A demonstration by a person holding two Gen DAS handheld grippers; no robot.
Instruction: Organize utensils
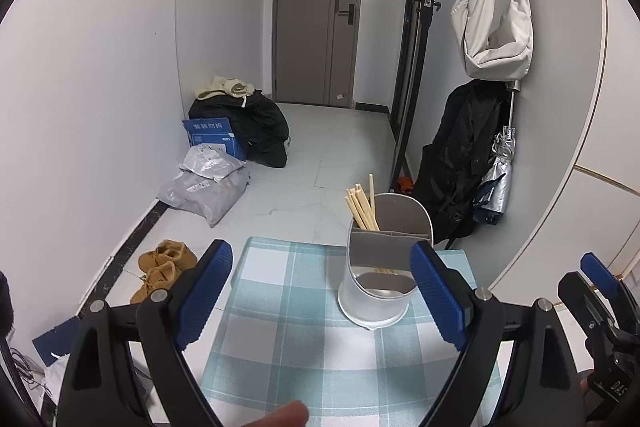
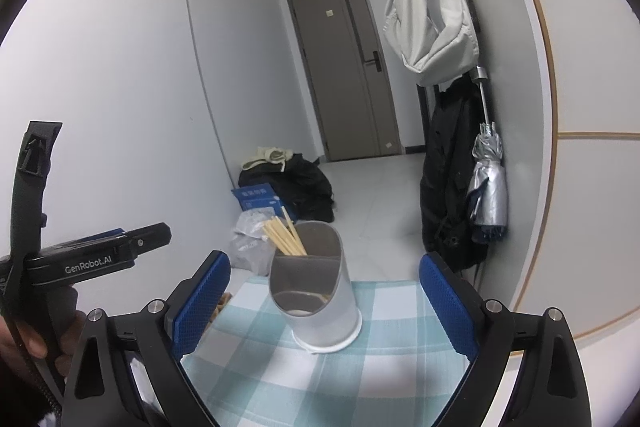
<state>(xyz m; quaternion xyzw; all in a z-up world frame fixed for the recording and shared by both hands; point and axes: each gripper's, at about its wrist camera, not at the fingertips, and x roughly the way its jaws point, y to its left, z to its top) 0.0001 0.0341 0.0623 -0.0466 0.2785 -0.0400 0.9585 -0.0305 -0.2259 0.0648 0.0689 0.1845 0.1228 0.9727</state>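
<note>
A grey metal utensil holder point(image 1: 380, 267) point(image 2: 316, 291) stands upright on a table with a blue-and-white checked cloth point(image 1: 280, 307) point(image 2: 280, 367). Several pale wooden chopsticks point(image 1: 362, 205) point(image 2: 284, 233) lean in its rear left compartment; the front compartment looks empty. My left gripper point(image 1: 320, 291) is open over the cloth, nothing between its blue pads, with the holder just inside its right finger. My right gripper point(image 2: 324, 303) is open too, the holder standing beyond and between its fingers, untouched. The right gripper's finger shows at the left wrist view's right edge point(image 1: 600, 275).
The table stands in a hallway with a closed door point(image 1: 316, 19). On the floor lie brown shoes point(image 1: 164, 267), grey parcels point(image 1: 208, 187), a blue box point(image 1: 214, 137) and dark clothes. A white bag point(image 1: 496, 31), black coat and silver umbrella point(image 1: 496, 179) hang on the right wall.
</note>
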